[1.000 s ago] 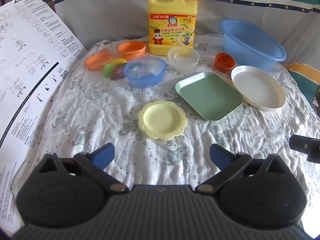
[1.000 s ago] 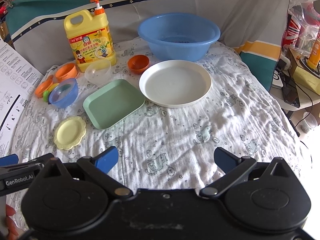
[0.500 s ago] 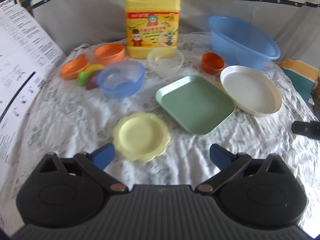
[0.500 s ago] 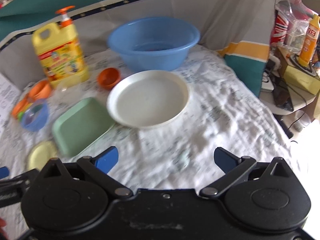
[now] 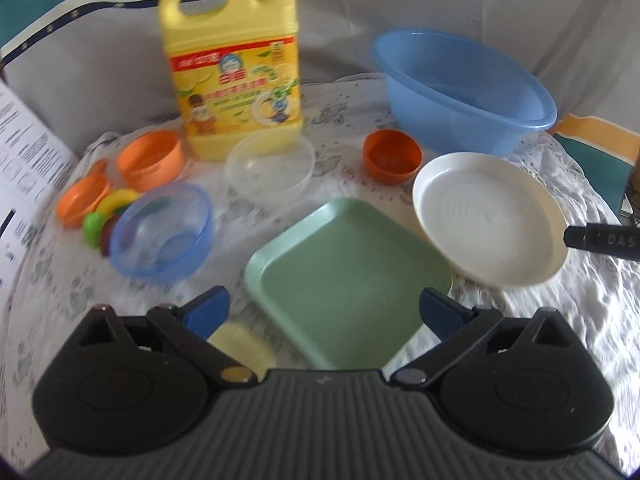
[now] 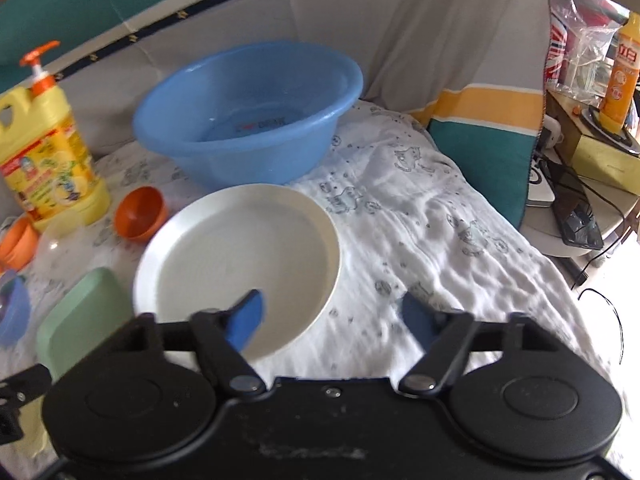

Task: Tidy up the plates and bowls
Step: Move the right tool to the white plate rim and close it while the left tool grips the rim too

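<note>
Right tool (image 6: 332, 316) closing over near rim of round white plastic plate (image 6: 240, 248) at frame centre, apparently not yet touching; left tool (image 5: 324, 312) spread above square green plastic plate (image 5: 344, 276).

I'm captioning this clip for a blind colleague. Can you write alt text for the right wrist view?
The right claw, closing and holding nothing, hangs over the near rim of a white round plate on a printed white cloth. Behind it stands a big blue basin; left are a small orange bowl and yellow detergent jug.
</note>
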Motion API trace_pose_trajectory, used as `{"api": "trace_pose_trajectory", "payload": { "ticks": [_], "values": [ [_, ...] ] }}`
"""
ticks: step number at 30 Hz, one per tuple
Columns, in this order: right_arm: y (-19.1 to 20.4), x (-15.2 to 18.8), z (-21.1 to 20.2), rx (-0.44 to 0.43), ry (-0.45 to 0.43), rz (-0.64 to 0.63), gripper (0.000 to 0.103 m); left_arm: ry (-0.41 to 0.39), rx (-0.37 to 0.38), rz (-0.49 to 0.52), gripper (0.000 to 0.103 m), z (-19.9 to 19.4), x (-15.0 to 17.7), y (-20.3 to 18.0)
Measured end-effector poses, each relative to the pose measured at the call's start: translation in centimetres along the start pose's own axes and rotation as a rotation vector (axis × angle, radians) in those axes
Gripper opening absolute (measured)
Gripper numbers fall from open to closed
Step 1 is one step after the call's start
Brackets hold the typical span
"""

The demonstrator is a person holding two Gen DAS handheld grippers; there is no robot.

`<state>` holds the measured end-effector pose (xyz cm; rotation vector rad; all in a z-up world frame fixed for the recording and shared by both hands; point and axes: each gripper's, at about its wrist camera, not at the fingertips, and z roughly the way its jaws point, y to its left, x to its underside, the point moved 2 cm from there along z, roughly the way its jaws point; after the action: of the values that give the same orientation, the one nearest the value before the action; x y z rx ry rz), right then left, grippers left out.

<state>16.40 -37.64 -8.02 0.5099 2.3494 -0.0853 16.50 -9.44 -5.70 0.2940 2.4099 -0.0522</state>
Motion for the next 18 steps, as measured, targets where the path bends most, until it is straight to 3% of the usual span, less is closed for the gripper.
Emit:
{"api": "trace_pose_trajectory", "payload": {
  "ticks": [4, 5, 14, 18],
  "values": [
    [-0.8, -0.4, 2.8, -0.002, 0.033, 0.032, 0.032, -0.004, 0.013, 0.025, 0.103, 1.6, -1.5, -1.3],
    [-0.9, -0.3, 3.2, -0.001, 0.04, 0.032, 0.029, -0.005, 0.016, 0.032, 0.103, 1.9, -1.8, -1.7],
    [-4.0, 1.2, 2.0, -0.002, 0.032, 0.031, 0.026, -0.004, 0.076, 0.11, 0.102, 5.3, -4.4, -6.5],
    [-6.0, 1.8, 1.0, 0.007, 0.033, 0.055, 0.026, 0.012, 0.138, 0.166, 0.093, 6.6, -5.1, -9.4]
  ]
}}
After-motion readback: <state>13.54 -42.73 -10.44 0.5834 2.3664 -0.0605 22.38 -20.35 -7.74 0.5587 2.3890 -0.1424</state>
